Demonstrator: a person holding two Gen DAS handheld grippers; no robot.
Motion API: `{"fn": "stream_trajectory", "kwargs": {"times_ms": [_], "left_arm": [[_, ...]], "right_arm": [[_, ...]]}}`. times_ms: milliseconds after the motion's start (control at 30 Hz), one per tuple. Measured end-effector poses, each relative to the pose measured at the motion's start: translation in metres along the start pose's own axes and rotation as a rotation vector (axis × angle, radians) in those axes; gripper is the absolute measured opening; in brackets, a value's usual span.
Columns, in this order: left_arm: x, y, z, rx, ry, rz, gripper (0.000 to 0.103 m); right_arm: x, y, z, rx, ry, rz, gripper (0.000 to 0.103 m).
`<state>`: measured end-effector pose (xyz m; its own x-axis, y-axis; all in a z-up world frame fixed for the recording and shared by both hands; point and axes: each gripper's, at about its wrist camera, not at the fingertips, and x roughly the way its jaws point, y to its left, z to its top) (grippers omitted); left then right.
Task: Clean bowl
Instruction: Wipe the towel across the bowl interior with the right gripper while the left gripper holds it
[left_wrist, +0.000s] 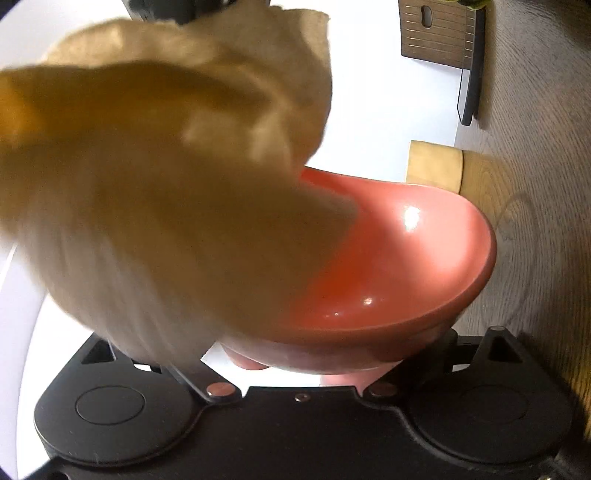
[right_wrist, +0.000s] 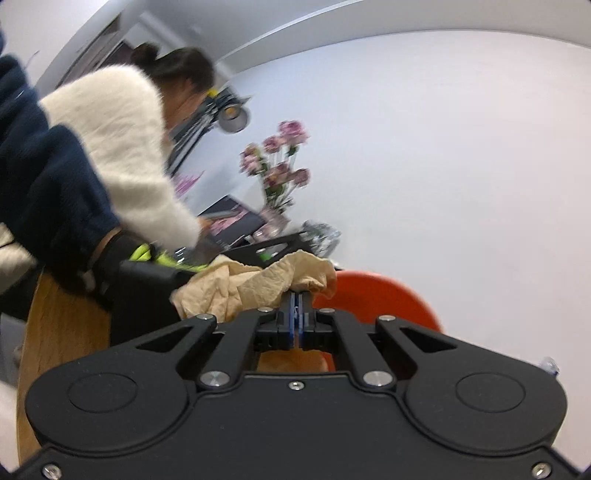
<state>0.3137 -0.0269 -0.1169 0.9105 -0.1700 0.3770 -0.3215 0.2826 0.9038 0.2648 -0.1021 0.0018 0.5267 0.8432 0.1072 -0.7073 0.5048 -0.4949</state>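
Left wrist view: a glossy red bowl (left_wrist: 399, 266) fills the middle of the frame, tipped so its hollow faces the camera. The left gripper (left_wrist: 295, 354) has its jaws spread wide around the bowl: the lower rim sits right at the black gripper body, and the bowl appears to be gripped across its width, though the fingertips themselves are hidden behind the bowl and the cloth. A crumpled tan paper towel (left_wrist: 155, 192), blurred, covers the bowl's left half and reaches down into its hollow; it also rises well above the bowl. To the right of the bowl is a wooden tabletop (left_wrist: 535, 221). Just beyond the bowl's far rim a tan block (left_wrist: 436, 166) lies at the table's edge. Farther above the bowl, a dark slatted board (left_wrist: 439, 33) hangs against a white wall (left_wrist: 369, 92).

Right wrist view: the right gripper (right_wrist: 297, 299) has its jaws clenched tight on a fold of the paper towel (right_wrist: 258, 284), the blue pads pressed together with the paper between them. The bowl (right_wrist: 384, 299) shows as an orange-red curve just to the right of the towel and behind the gripper's fingers. To the left of the bowl, beyond the towel, a person's gloved hand (right_wrist: 114, 254) grips a black and yellow-green handle, with a dark blue sleeve (right_wrist: 44, 192) and a fluffy white garment (right_wrist: 122, 147) above it. Above and behind the bowl, a vase of pink flowers (right_wrist: 280, 162) stands before the pale wall (right_wrist: 443, 166). The wooden table (right_wrist: 62, 332) shows at lower left of the bowl.
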Motion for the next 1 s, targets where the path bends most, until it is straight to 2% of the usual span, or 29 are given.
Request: {"fn": "stream_trajectory", "kwargs": {"times_ms": [300,467,533,700,800,900,1000], "left_arm": [[0.000,-0.001,0.001,0.000,0.000,0.000,0.092],[-0.001,-0.001,0.002,0.000,0.000,0.000,0.092],[0.000,-0.001,0.001,0.000,0.000,0.000,0.092],[-0.001,-0.001,0.002,0.000,0.000,0.000,0.092],[-0.001,-0.001,0.002,0.000,0.000,0.000,0.092],[-0.001,-0.001,0.002,0.000,0.000,0.000,0.092],[0.001,0.001,0.000,0.000,0.000,0.000,0.092]], "right_arm": [[-0.001,-0.008,0.004,0.006,0.013,-0.036,0.001],[-0.010,-0.029,0.005,0.107,-0.018,-0.117,0.002],[-0.009,-0.036,0.003,0.135,0.007,-0.181,0.002],[-0.014,-0.043,0.003,0.196,0.036,-0.241,0.002],[-0.018,-0.054,-0.001,0.287,0.090,-0.280,0.002],[-0.019,-0.058,-0.005,0.339,0.165,-0.284,0.002],[-0.016,-0.065,-0.011,0.459,0.280,-0.338,0.002]]}}
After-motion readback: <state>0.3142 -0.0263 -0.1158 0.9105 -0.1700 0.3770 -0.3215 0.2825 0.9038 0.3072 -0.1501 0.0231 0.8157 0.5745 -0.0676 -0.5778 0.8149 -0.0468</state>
